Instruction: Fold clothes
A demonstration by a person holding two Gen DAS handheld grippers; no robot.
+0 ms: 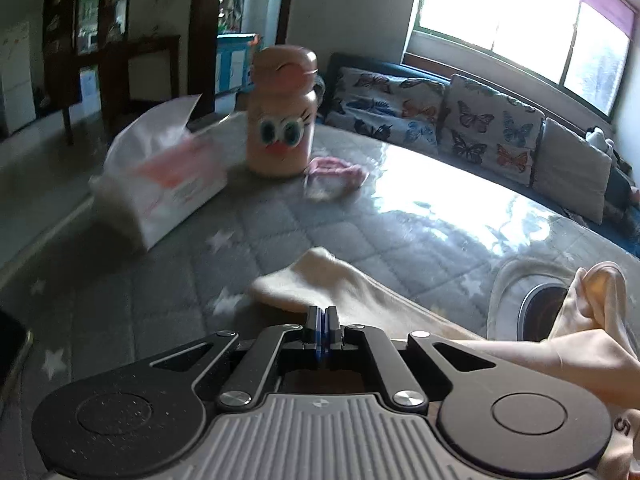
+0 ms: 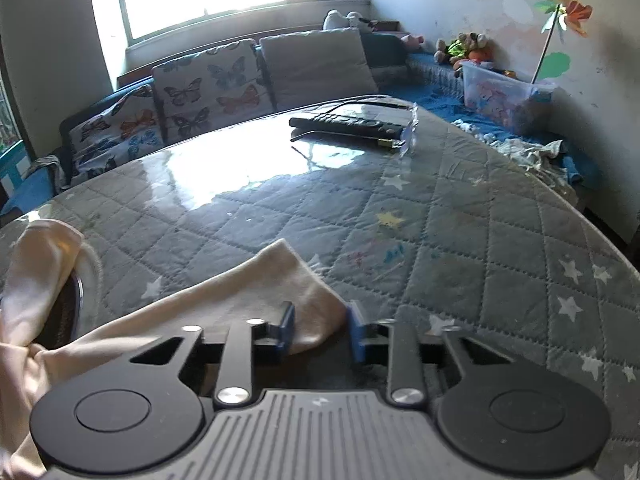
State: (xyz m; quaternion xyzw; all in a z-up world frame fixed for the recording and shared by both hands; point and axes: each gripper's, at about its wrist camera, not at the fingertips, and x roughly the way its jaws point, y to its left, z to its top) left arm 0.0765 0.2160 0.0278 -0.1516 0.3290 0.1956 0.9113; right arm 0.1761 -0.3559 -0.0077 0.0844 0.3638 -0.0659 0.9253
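A cream garment (image 1: 320,284) lies stretched and bunched on the grey quilted table (image 1: 192,280). In the left wrist view my left gripper (image 1: 324,320) is shut, its blue pads pressed together at the garment's near edge; whether cloth is pinched between them is hidden. In the right wrist view my right gripper (image 2: 322,326) is open, its jaws on either side of a corner of the same garment (image 2: 264,284). The cloth runs left into a twisted bunch (image 2: 28,280).
A tissue box (image 1: 160,184), a peach bottle with cartoon eyes (image 1: 282,112) and a pink cloth (image 1: 336,174) stand at the far left. A round hole in the table (image 1: 540,312) lies by the bunched cloth. A remote (image 2: 348,124) lies far off. Butterfly cushions (image 2: 208,84) line the bench.
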